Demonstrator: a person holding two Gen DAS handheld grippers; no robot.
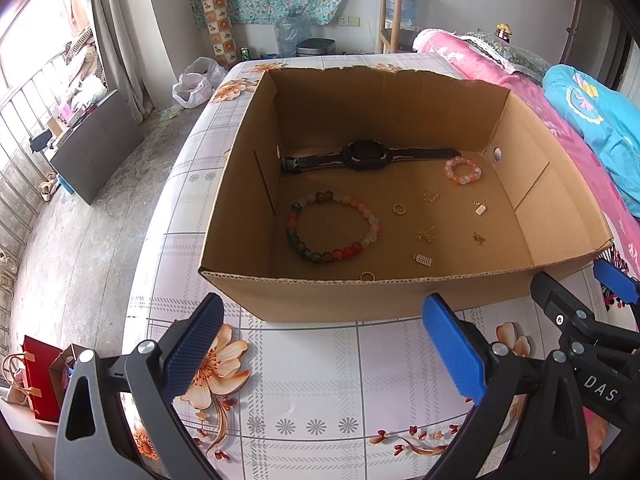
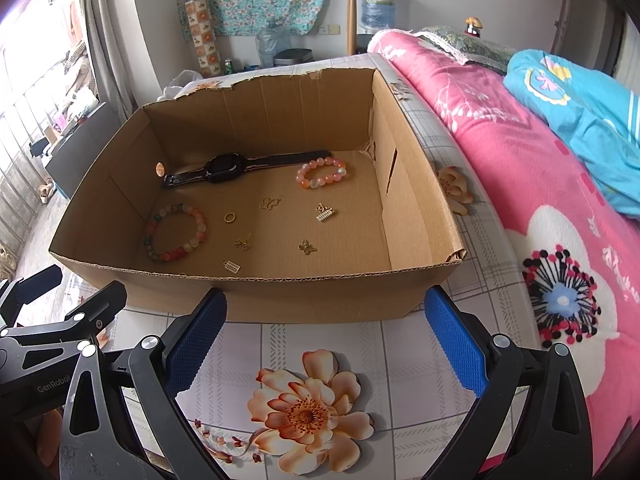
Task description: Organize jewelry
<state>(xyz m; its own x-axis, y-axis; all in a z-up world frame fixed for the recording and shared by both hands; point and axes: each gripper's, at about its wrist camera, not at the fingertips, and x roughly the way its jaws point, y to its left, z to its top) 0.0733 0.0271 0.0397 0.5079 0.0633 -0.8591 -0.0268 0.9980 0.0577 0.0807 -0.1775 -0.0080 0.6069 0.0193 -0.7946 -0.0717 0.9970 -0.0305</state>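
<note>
An open cardboard box (image 1: 320,296) (image 2: 320,300) stands on the flowered tablecloth. Inside lie a black watch (image 1: 366,156) (image 2: 224,169), a large multicoloured bead bracelet (image 1: 333,227) (image 2: 176,233), a small pink bead bracelet (image 1: 463,171) (image 2: 321,173), a gold ring (image 1: 399,209) (image 2: 229,217) and several small gold charms (image 1: 425,236) (image 2: 307,246). My left gripper (image 1: 324,340) is open just in front of the box's near wall, with nothing between its fingers. My right gripper (image 2: 326,336) is open in front of the same wall, also empty. Each gripper shows at the edge of the other's view.
A pink flowered quilt (image 2: 520,168) and a blue blanket (image 2: 580,112) lie on the right of the box. The table's left edge (image 1: 136,280) drops to a concrete floor with a red bag (image 1: 38,380). Water jugs and a wooden chair stand at the back wall.
</note>
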